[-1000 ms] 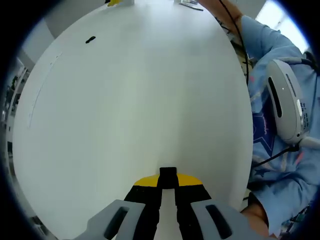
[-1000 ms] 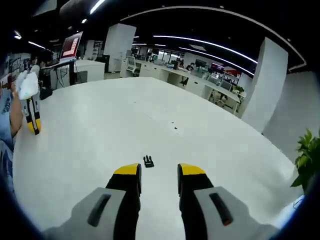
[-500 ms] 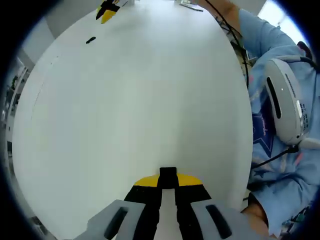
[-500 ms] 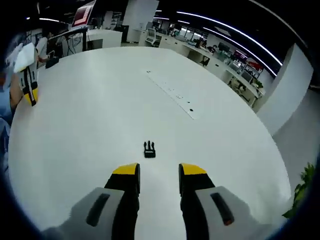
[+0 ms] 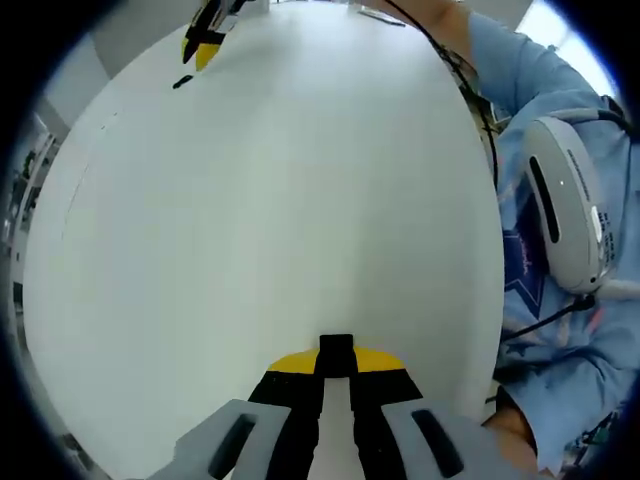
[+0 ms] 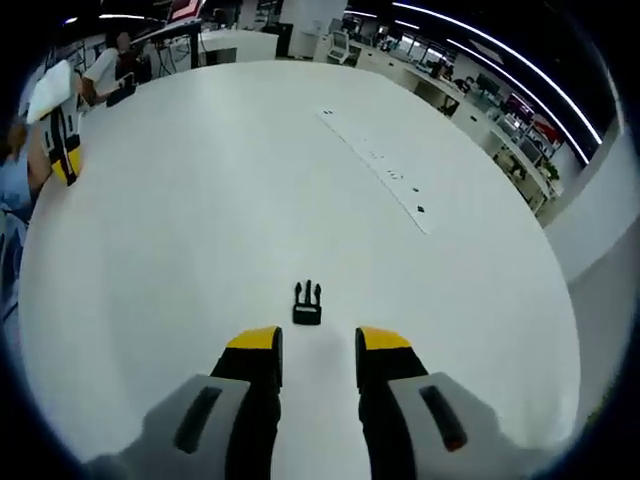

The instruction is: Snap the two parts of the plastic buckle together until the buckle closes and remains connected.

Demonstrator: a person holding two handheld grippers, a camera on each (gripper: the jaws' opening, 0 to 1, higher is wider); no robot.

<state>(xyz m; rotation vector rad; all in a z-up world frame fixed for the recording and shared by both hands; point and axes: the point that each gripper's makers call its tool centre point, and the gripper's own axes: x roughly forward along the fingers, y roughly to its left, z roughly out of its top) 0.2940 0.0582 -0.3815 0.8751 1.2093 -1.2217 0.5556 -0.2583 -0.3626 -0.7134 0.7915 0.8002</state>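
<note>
The left tongs (image 5: pixel 336 385) are staying put low over the white worktop (image 5: pixel 280 200), pinching one black buckle part (image 5: pixel 336 348) between yellow tips. At eleven o'clock the right tongs (image 5: pixel 205 45) are sliding in beside a small black piece (image 5: pixel 181 81). The right tongs (image 6: pixel 318 350) are closing on the pronged buckle half (image 6: pixel 307 303) lying at twelve o'clock, with a narrow gap and nothing held; pickup looks next.

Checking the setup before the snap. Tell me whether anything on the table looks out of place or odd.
Nothing stands out. The pronged buckle part lies flat on the white table, ahead of the open right claw. The left claw is shut on the other buckle part.
</note>
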